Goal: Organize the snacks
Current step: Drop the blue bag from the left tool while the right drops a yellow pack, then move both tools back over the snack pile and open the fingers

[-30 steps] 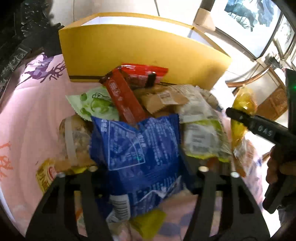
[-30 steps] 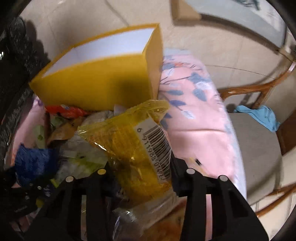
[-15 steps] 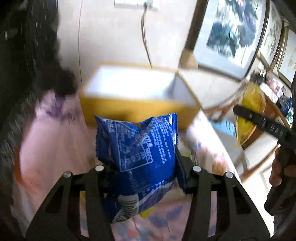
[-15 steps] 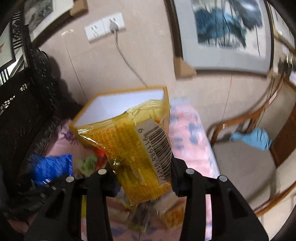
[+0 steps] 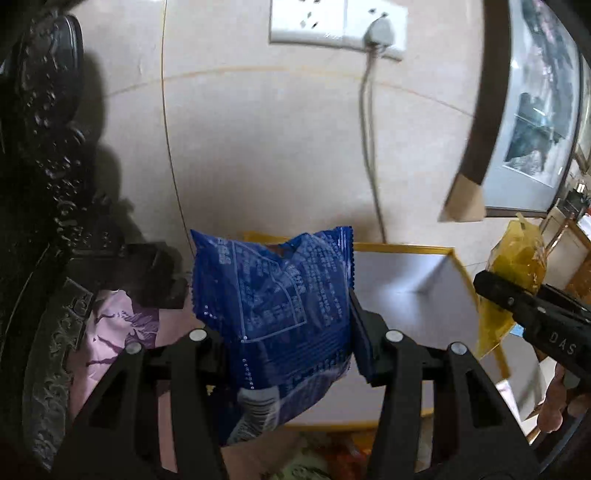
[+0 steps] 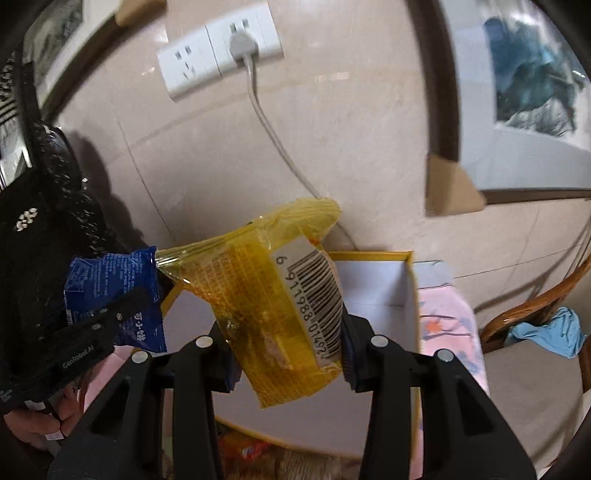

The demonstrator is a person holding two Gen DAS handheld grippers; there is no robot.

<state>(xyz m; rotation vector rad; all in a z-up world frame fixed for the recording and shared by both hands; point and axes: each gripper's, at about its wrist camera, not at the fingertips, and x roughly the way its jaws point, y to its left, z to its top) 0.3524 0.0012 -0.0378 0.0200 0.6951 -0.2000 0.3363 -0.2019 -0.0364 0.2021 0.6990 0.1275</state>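
Both packets lifted over yellow box (image 5: 406,280) — blue packet (image 5: 280,306); yellow packet (image 6: 273,306).

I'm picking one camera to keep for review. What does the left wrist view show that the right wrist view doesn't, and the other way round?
Only the left wrist view: nearly the whole blue packet face-on in the left gripper.
Only the right: the yellow packet's barcode, a wooden chair with a blue cloth.
Both: the yellow box, both packets gripped, the wall socket, a framed picture.

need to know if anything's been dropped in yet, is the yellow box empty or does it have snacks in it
Cannot tell fully. The visible white floor of the yellow box is bare, but the blue packet and yellow packet, held above it, hide part.
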